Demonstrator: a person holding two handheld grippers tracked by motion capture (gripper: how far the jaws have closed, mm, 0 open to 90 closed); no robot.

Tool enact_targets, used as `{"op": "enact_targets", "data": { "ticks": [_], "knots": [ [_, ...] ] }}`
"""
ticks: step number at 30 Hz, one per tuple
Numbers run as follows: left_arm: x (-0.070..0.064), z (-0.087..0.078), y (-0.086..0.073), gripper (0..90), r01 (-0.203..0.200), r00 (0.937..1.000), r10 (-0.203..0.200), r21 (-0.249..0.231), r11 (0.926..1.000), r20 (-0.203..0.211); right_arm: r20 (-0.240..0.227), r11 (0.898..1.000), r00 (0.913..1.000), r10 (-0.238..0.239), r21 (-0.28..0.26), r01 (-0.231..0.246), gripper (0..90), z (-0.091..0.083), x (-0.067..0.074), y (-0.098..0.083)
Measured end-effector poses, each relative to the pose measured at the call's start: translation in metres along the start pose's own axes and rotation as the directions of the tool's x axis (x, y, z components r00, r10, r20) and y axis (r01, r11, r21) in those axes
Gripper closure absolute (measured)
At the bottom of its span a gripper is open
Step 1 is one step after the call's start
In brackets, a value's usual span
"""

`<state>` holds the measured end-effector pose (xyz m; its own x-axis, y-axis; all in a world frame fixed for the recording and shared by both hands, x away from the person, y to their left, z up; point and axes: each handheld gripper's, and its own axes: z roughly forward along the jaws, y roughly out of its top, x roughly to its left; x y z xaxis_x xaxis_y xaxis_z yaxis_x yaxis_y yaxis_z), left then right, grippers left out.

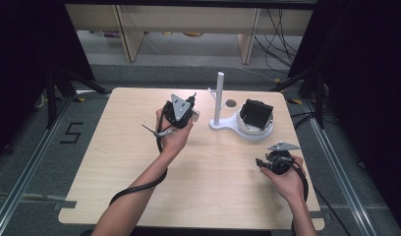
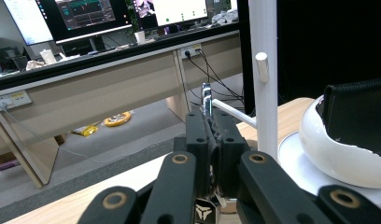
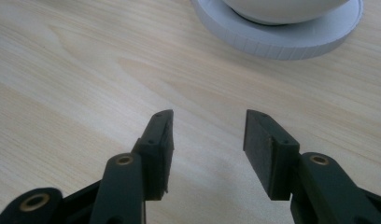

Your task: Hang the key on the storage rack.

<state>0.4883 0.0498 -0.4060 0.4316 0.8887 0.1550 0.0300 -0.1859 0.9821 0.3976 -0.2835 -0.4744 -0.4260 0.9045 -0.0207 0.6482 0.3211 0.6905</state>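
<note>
Holding a small metal ring (image 2: 207, 95) clenched in your left gripper (image 2: 209, 122), right gripper (image 3: 208, 135) released, you next hang it on the stand's peg (image 2: 233, 112).

You are looking at one readable mark: a black "5" (image 1: 71, 132) is lying on the grey floor (image 1: 36, 147) left of the table (image 1: 139, 196) in the high view. In the left gripper view, monitors (image 2: 86, 16) are glowing on the far desk (image 2: 100, 88), but their text is showing too small to read. A small white emblem (image 2: 203, 213) is sitting between the jaws, without letters.
</note>
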Motion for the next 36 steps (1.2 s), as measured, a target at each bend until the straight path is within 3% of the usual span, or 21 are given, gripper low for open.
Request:
{"op": "enact_targets", "data": {
  "ticks": [6,8,10,12,13,17,23,25,32,36],
  "knots": [
    [-0.005,0.003,0.004,86.6,-0.011,0.9999,0.011,-0.011,0.9999,-0.003,0.001,1.0,1.0,-0.001,0.0,0.001,53.7,0.0,0.0,0.0],
    [-0.007,0.004,0.006,86.6,-0.016,0.9999,0.016,-0.018,0.9997,-0.006,-0.001,0.999,0.9992,0.041,0.014,-0.041,53.7,-0.001,0.004,-0.001],
    [-0.009,0.006,0.007,86.6,-0.018,0.9998,0.018,-0.021,0.9996,-0.004,0.003,1.0,0.9999,0.012,0.013,-0.012,53.7,-0.001,0.002,-0.001],
    [-0.011,0.007,0.009,86.6,-0.022,0.9998,0.022,-0.024,0.9995,-0.004,-0.001,0.999,0.9995,0.033,0.018,-0.032,53.7,-0.001,0.003,-0.001],
    [-0.012,0.008,0.009,86.5,-0.026,0.9997,0.026,-0.022,0.9994,-0.004,0.004,1.0,0.9999,0.011,0.009,-0.011,53.7,-0.001,0.002,-0.001],
    [-0.014,0.01,0.009,86.6,-0.038,0.9993,0.037,-0.024,0.999,-0.008,0.003,1.0,0.9999,0.014,0.013,-0.014,53.7,-0.001,0.002,-0.001],
    [-0.017,0.015,0.011,86.5,-0.042,0.999,0.042,-0.023,0.9989,-0.012,0.003,1.0,0.9996,-0.027,-0.001,0.027,53.6,0.001,-0.001,-0.002],
    [-0.018,0.016,0.012,86.6,-0.044,0.999,0.044,-0.027,0.9987,-0.012,0.005,1.0,0.9999,0.015,0.014,-0.015,53.5,0.0,0.002,-0.002],
    [-0.023,0.02,0.014,86.5,-0.051,0.9987,0.051,-0.026,0.9984,-0.008,-0.001,1.0,0.9997,0.023,0.019,-0.023,53.4,0.0,0.003,-0.002],
    [-0.025,0.022,0.014,86.6,-0.059,0.9982,0.059,-0.02,0.9981,-0.007,-0.006,1.0,1.0,-0.002,0.007,0.002,53.3,0.002,0.0,-0.002]
  ]
}}
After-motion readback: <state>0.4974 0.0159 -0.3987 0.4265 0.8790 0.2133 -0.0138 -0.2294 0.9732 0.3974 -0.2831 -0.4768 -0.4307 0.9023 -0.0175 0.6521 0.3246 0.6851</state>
